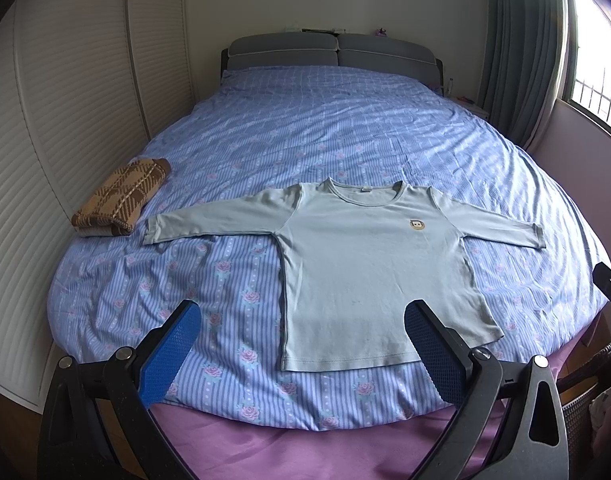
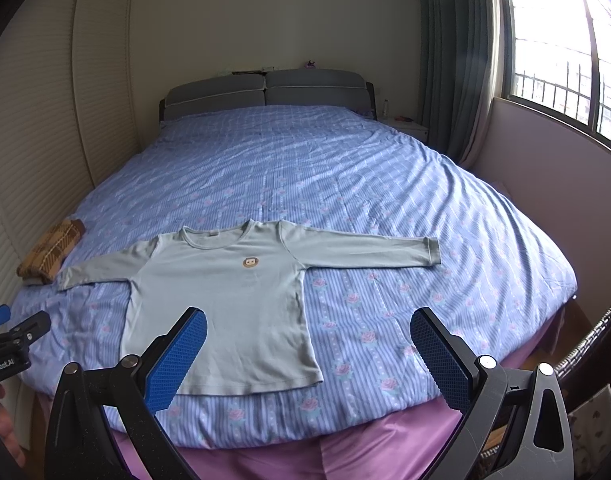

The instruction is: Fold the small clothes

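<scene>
Left wrist view: my left gripper (image 1: 301,354) is spread wide, holding nothing, above the foot of the bed (image 1: 325,128). A pale green long-sleeved shirt (image 1: 369,264) lies flat on the blue floral cover, front up, both sleeves out sideways, hem nearest me. A folded brown plaid garment (image 1: 119,200) sits just beyond the left cuff. Right wrist view: my right gripper (image 2: 307,354) is likewise spread, empty, nothing touching the shirt (image 2: 233,300).
</scene>
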Action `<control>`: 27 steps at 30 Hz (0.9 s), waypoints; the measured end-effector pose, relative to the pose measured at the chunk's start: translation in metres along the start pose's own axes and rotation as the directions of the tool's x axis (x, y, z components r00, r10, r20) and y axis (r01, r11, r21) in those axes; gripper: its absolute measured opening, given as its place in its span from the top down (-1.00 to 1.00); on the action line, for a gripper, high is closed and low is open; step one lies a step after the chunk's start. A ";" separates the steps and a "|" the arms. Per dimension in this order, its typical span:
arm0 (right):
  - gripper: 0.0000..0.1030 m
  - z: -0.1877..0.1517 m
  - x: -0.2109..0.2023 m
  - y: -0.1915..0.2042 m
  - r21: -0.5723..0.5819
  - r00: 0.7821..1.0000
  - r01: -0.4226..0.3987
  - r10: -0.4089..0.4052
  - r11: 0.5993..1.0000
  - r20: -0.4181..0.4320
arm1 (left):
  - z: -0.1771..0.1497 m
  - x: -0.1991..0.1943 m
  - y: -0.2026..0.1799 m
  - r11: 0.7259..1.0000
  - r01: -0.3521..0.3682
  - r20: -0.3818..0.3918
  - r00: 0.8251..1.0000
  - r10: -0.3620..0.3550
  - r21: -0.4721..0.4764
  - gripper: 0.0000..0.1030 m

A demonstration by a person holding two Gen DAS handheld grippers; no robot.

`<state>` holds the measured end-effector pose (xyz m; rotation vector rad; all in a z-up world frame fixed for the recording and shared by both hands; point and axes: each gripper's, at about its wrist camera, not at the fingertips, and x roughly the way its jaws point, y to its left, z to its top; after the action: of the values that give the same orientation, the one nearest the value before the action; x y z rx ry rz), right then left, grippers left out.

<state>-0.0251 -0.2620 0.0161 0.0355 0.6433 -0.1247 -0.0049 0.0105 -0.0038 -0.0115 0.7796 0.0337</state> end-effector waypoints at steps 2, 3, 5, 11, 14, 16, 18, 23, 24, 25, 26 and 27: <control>-0.99 0.000 0.000 0.000 0.001 1.000 0.001 -0.001 1.000 -0.001 | 0.000 0.000 0.000 1.000 0.001 -0.001 1.000 -0.001 0.001 -1.00; -0.99 0.000 0.000 0.000 0.002 1.000 0.001 -0.001 1.000 -0.001 | 0.000 0.000 0.000 1.000 -0.001 0.000 1.000 0.001 0.001 -1.00; -0.99 0.000 0.000 0.000 0.001 1.000 0.002 -0.002 1.000 0.000 | 0.000 0.000 0.000 1.000 0.000 0.000 1.000 0.000 0.000 -1.00; -0.99 0.000 0.000 0.000 0.001 1.000 0.001 -0.001 1.000 0.000 | 0.000 0.000 0.000 1.000 0.000 -0.001 1.000 0.000 0.001 -1.00; -0.99 0.000 0.000 0.000 0.002 1.000 0.001 -0.001 1.000 -0.001 | 0.000 0.000 0.000 1.000 0.000 -0.001 1.000 0.000 0.001 -1.00; -0.99 0.000 0.000 0.000 0.002 1.000 0.000 0.000 1.000 -0.001 | 0.000 0.000 0.000 1.000 0.000 -0.001 1.000 0.000 0.001 -1.00; -0.99 0.000 0.000 0.000 0.002 1.000 0.000 0.000 1.000 0.000 | 0.000 0.000 0.000 1.000 -0.001 -0.001 1.000 0.001 0.001 -1.00; -0.99 0.000 0.000 -0.001 0.003 1.000 0.001 -0.001 1.000 0.001 | 0.000 0.000 0.000 1.000 0.000 0.000 1.000 0.000 0.001 -1.00; -0.99 0.000 0.001 -0.001 0.004 1.000 0.001 -0.001 1.000 0.000 | 0.000 0.000 0.000 1.000 0.001 -0.001 1.000 -0.001 0.000 -1.00; -0.99 0.000 0.001 -0.001 0.004 1.000 0.000 0.000 1.000 0.000 | 0.000 0.001 0.000 1.000 0.001 -0.001 1.000 -0.001 -0.001 -1.00; -0.99 0.000 0.001 -0.001 0.005 1.000 -0.001 0.001 1.000 0.001 | 0.002 0.002 0.001 1.000 0.002 -0.002 1.000 -0.002 -0.001 -1.00; -0.99 0.000 0.001 -0.001 0.008 1.000 -0.003 0.003 1.000 0.001 | 0.002 0.003 0.001 1.000 0.006 -0.001 1.000 -0.006 -0.001 -1.00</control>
<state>-0.0247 -0.2634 0.0153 0.0442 0.6422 -0.1247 -0.0011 0.0112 -0.0043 -0.0143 0.7806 0.0287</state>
